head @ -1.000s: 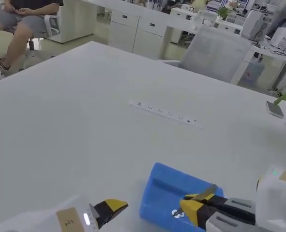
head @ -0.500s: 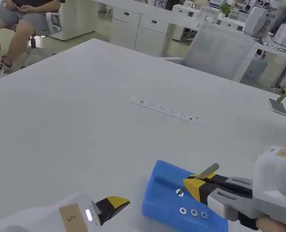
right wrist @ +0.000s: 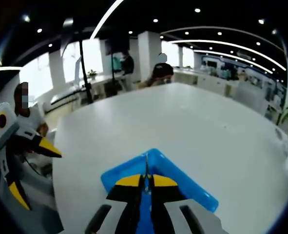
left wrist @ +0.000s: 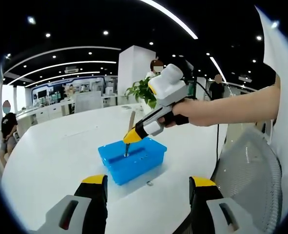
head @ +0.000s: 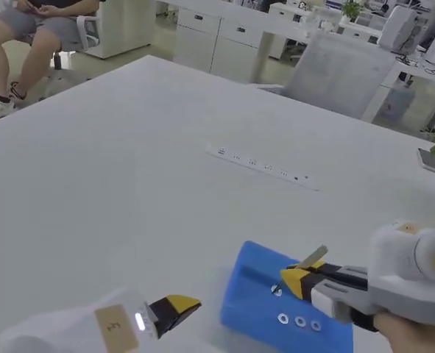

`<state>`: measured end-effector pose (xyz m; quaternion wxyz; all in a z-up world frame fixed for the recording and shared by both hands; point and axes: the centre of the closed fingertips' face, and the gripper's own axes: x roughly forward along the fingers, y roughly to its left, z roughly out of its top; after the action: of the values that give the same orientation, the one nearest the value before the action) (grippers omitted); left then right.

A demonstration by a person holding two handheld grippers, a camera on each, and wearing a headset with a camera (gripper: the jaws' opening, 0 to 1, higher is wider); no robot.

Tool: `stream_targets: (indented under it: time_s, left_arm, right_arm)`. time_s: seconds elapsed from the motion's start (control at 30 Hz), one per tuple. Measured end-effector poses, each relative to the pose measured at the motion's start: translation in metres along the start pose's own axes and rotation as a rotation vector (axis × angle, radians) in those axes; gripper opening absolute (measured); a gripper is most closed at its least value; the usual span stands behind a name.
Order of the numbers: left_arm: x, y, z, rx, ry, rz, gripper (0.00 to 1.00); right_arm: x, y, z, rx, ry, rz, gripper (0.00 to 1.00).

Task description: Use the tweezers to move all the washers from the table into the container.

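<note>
Head view above table (head: 129, 191), gripper views low, close, sharing blue container (left wrist: 134, 170)

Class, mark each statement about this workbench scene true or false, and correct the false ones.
1. The right hand-held gripper is shut on the tweezers. True.
2. The blue container is empty. False: several washers lie in it.
3. The left hand-held gripper clamps the container's wall. False: its jaws are open and it is apart from the container.
4. The tweezers' tips point down into the container. True.
5. A power strip lies on the table beyond the container. True.
</note>
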<state>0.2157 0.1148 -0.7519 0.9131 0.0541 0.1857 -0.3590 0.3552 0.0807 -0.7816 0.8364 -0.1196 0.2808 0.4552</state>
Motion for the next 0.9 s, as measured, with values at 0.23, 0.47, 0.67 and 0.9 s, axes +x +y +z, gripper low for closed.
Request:
stream_targets:
  time_s: [0.23,0.47,0.67,0.9]
  left_arm:
    - [0.001,0.0,-0.001,-0.001,0.005,-0.002,0.68]
    - [0.001,0.0,-0.001,-0.001,0.007,-0.005,0.68]
    - [0.001,0.001,-0.002,-0.001,0.008,-0.002,0.68]
    - [0.001,0.001,-0.002,0.001,0.01,-0.004,0.68]
  right_arm:
    - [0.01,-0.001,-0.011,0.006,0.033,0.005,0.03]
    - [0.015,-0.002,-0.021,0.007,0.059,0.006,0.03]
    - [0.017,-0.004,-0.029,0.008,0.076,0.007,0.03]
    - [0.016,-0.004,-0.029,0.007,0.071,0.008,0.03]
